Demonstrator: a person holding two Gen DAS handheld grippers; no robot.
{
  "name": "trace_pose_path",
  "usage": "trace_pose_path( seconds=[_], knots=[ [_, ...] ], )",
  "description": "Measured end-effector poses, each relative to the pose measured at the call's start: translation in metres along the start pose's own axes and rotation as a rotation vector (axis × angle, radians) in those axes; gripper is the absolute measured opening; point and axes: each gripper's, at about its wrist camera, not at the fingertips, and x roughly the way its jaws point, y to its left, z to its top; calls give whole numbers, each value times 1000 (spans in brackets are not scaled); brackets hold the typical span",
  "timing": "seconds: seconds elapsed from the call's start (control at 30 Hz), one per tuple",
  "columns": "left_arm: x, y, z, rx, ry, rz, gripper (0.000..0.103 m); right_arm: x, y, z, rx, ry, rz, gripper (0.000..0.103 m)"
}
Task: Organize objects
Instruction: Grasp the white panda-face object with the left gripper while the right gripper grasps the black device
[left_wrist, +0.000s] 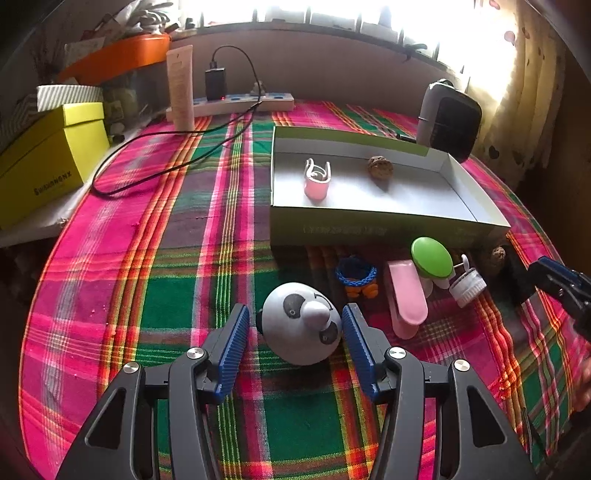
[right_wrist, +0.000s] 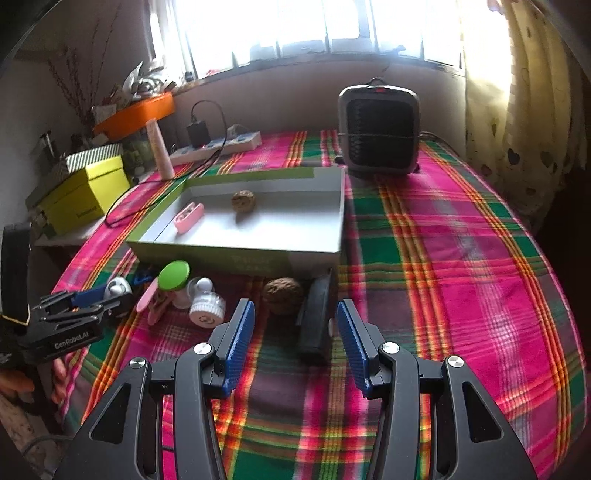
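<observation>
A shallow white cardboard box (left_wrist: 380, 221) (right_wrist: 243, 254) sits on the plaid cloth and holds a pink clip (left_wrist: 316, 182) (right_wrist: 189, 218) and a walnut (left_wrist: 380, 167) (right_wrist: 243, 200). In front of it lie a panda figure (left_wrist: 301, 323), a blue bracelet (left_wrist: 356, 275), a pink clip (left_wrist: 406, 297) (right_wrist: 157, 297), a green-capped item (left_wrist: 432, 258) (right_wrist: 173, 275), a white cap (left_wrist: 467, 286) (right_wrist: 206, 306), a second walnut (right_wrist: 282, 295) and a black object (right_wrist: 316, 317). My left gripper (left_wrist: 295, 326) is open around the panda, apart from it. My right gripper (right_wrist: 295, 319) is open, with the black object between its fingers.
A black heater (right_wrist: 380, 127) (left_wrist: 448, 118) stands behind the box. A power strip (left_wrist: 240, 103) with charger and cable, a tube (left_wrist: 180, 88), a yellow box (left_wrist: 51, 158) and an orange tray (left_wrist: 118, 57) are at the back left. Curtains hang at right.
</observation>
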Motion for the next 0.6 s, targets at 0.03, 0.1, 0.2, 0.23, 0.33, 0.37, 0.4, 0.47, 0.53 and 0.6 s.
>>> trace_pose_path(
  seconds=[0.03, 0.1, 0.2, 0.23, 0.33, 0.37, 0.4, 0.47, 0.53, 0.6],
  knots=[
    [0, 0, 0, 0, 0, 0, 51, 1, -1, 0, 5, 5, -5, 48],
    [0, 0, 1, -1, 0, -1, 51, 5, -1, -1, 2, 19, -2, 48],
    [0, 0, 1, -2, 0, -2, 51, 10, 1, -3, -16, 37, -18, 48],
    [0, 0, 1, -2, 0, -2, 51, 11, 0, -3, -11, 41, -19, 48],
    [0, 0, 1, 1, 1, 1, 51, 13, -4, -3, -7, 52, -42, 48],
    [0, 1, 1, 1, 1, 0, 51, 13, -7, -3, -1, 51, -57, 48],
    [0, 1, 1, -1, 0, -2, 51, 13, -8, -3, 7, 52, -59, 48],
    [0, 1, 1, -4, 0, -4, 51, 12, -13, -3, 23, 52, -69, 48],
    [0, 1, 2, -5, 0, -6, 51, 10, -18, -3, 32, 49, -78, 48],
    [0, 1, 2, -6, -1, -7, 51, 9, -21, -2, 40, 47, -83, 48]
  ],
)
